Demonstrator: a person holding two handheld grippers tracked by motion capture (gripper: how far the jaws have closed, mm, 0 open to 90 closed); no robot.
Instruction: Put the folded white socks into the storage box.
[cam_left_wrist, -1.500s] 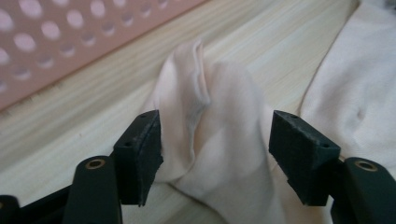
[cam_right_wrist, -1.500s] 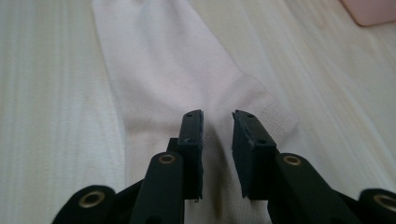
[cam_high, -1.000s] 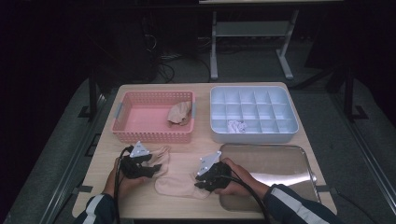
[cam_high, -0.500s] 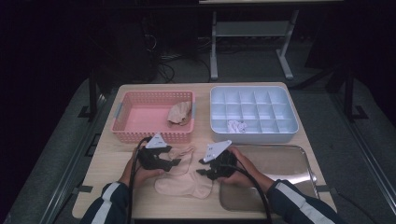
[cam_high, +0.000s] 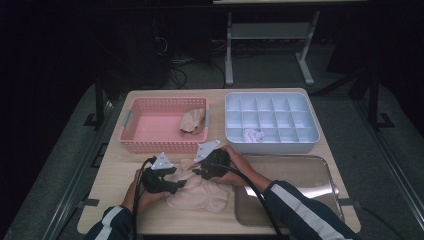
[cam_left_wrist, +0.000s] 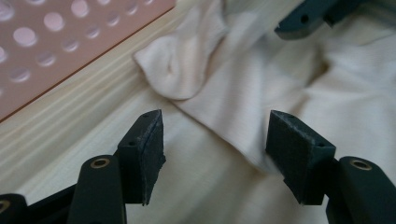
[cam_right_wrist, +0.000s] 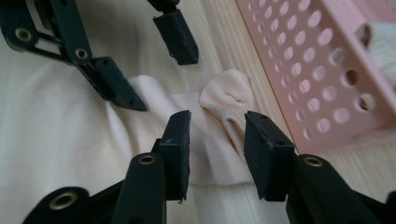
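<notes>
Soft, thin cream cloth (cam_high: 200, 192) lies crumpled on the wooden table (cam_high: 112, 177), just in front of the pink basket (cam_high: 150, 127); it looks light and floppy. Its folded-over corner (cam_right_wrist: 227, 100) seems best to pinch. The left gripper (cam_left_wrist: 215, 140) stands open, its jaws just now closing a little, and the right gripper (cam_right_wrist: 215, 135) is open around that corner, not squeezing.

The right hand (cam_high: 235, 167) hid the cloth (cam_high: 200, 192) beneath its fingers. Beyond the right gripper's (cam_right_wrist: 214, 125) fingertips, the pink basket (cam_right_wrist: 322, 60) ran past the edge.
</notes>
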